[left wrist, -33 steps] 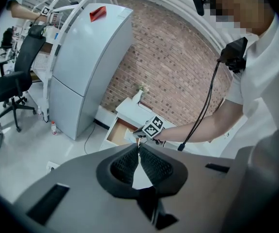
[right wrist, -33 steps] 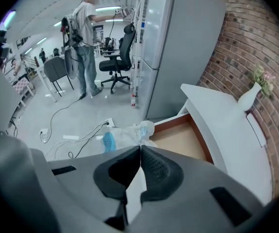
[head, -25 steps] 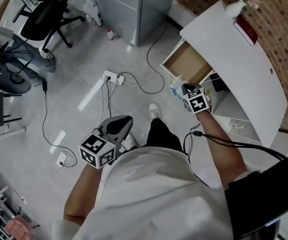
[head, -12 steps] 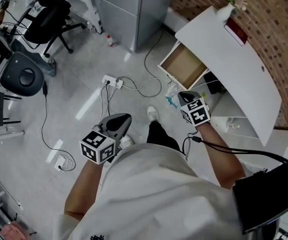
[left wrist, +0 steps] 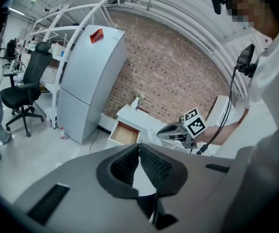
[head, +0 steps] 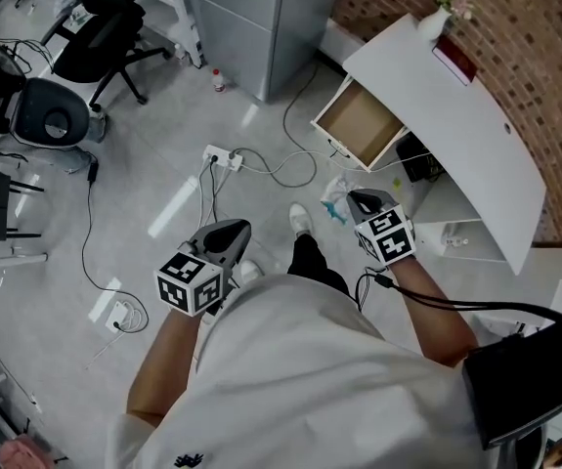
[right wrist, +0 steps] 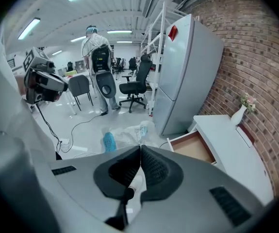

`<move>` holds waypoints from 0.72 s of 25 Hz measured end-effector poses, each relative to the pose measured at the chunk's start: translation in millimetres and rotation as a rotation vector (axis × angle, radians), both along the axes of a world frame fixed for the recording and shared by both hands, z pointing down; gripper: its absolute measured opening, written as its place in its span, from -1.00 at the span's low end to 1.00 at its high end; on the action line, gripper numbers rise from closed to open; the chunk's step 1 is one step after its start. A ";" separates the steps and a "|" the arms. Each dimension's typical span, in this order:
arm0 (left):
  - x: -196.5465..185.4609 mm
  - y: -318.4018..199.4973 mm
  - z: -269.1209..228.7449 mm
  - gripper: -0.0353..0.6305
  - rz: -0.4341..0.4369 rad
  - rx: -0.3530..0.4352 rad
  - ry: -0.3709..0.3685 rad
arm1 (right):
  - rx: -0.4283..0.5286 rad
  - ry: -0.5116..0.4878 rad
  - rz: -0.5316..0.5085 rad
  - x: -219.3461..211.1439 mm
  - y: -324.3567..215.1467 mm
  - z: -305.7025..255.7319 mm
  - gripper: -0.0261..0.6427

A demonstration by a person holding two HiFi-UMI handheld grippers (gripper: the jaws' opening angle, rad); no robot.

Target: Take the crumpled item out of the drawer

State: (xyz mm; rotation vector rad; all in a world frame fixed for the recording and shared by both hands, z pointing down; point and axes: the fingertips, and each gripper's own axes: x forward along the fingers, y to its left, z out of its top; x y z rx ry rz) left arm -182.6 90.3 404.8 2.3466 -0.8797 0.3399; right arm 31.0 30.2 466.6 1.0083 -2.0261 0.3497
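Note:
My right gripper (head: 352, 199) is shut on the crumpled item (head: 336, 196), a clear plastic wrapper with blue patches, and holds it in the air over the floor, just in front of the drawer. The wrapper (right wrist: 125, 133) bunches out past the closed fingertips in the right gripper view. The wooden drawer (head: 359, 125) of the white desk stands pulled out and shows only its bare bottom (right wrist: 193, 147). My left gripper (head: 230, 233) hangs lower left above the floor, shut with nothing in it (left wrist: 139, 145).
A white desk (head: 456, 115) with a vase (head: 437, 20) stands against the brick wall. A grey fridge (head: 251, 18) is to its left. A power strip with cables (head: 220, 156) lies on the floor. Office chairs (head: 95, 37) stand at the far left, and another person (right wrist: 98, 64) is farther back.
My right gripper has drawn back from the drawer's front toward my body, carrying the crumpled wrapper. The left gripper has barely moved.

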 end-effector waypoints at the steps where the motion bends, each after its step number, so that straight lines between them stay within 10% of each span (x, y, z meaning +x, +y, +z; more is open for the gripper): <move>1: -3.8 4.6 1.1 -0.82 -0.006 0.000 -0.001 | 0.002 -0.003 -0.006 -5.1 7.2 -0.8 -0.83; 18: -51.1 54.7 15.8 -0.82 -0.039 -0.008 -0.007 | 0.024 -0.028 -0.064 -69.8 59.4 -5.9 -0.83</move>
